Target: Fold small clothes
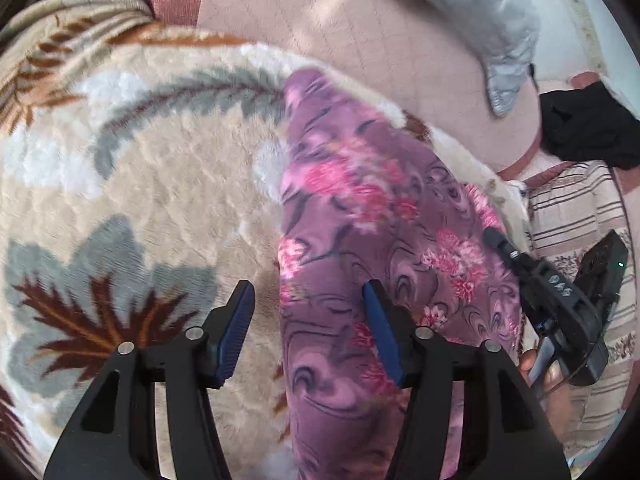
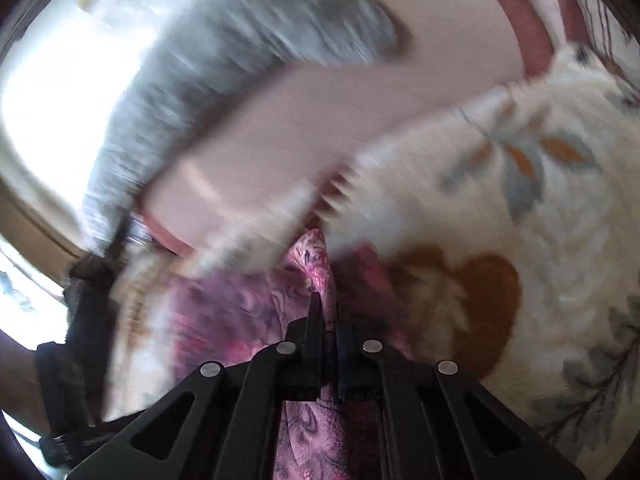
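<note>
We have the purple floral garment lying as a long strip on the plush leaf-patterned blanket, and our right gripper has its jaws closed on a pinched ridge of that cloth, which sticks out just ahead of the fingertips. Our left gripper stands with its jaws wide apart and holding nothing; the garment's near edge runs up between them, so one blue pad sits over the fabric and the other over bare blanket. From here we judge the main risk to be the thin pinch on the right: the right view is heavily smeared, which suggests a fast swing, and a quick pull could slide the cloth out of the jaws or drag the whole strip askew, not fold it. With the left jaws pinning nothing, the far end is free to follow and bunch up. A low closing move on the left could also catch the blanket's pile together with the garment. As for writing, only pale markings show on the right gripper's body in the left view, too small to read; we see no brand or label on the garment.
</note>
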A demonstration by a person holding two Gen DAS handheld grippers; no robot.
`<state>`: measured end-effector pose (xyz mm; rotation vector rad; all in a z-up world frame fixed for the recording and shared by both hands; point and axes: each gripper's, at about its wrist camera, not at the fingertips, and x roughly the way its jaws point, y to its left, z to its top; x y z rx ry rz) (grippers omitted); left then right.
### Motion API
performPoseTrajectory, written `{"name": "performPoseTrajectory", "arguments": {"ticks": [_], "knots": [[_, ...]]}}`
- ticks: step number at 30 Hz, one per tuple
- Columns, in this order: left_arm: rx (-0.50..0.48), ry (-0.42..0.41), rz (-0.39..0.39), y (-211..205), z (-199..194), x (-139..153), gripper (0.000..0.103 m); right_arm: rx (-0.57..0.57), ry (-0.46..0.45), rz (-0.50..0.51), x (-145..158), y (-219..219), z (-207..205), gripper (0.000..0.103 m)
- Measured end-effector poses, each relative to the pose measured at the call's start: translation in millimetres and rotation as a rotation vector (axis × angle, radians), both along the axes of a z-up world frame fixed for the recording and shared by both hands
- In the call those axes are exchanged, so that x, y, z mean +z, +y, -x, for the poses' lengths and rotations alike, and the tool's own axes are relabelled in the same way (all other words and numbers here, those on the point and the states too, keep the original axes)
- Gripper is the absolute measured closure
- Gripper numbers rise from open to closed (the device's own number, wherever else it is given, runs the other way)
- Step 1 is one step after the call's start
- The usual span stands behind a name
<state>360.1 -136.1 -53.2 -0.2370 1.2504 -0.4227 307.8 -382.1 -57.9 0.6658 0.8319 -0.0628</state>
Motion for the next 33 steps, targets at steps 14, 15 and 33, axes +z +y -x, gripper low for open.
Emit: {"name": "performPoseTrajectory", "arguments": {"ticks": [14, 15, 33], "knots": [[-0.029, -0.029, 0.034, 25.2, 81.0, -1.8, 0.046, 0.095, -0.058, -0.104, -2.8, 7.1, 62.2, 0.093], [-0.023, -0.029, 0.022, 23.1, 81.4, -4.0, 0.044, 0.077, -0.042, -0.086, -6.2, 8.5, 60.1, 0.094], [-0.013, -0.044, -0.073, 20.5, 92.4, 8.2, 0.045, 0.109, -0.118, -0.063, 19.6, 9.2, 110.4, 0.098]]}}
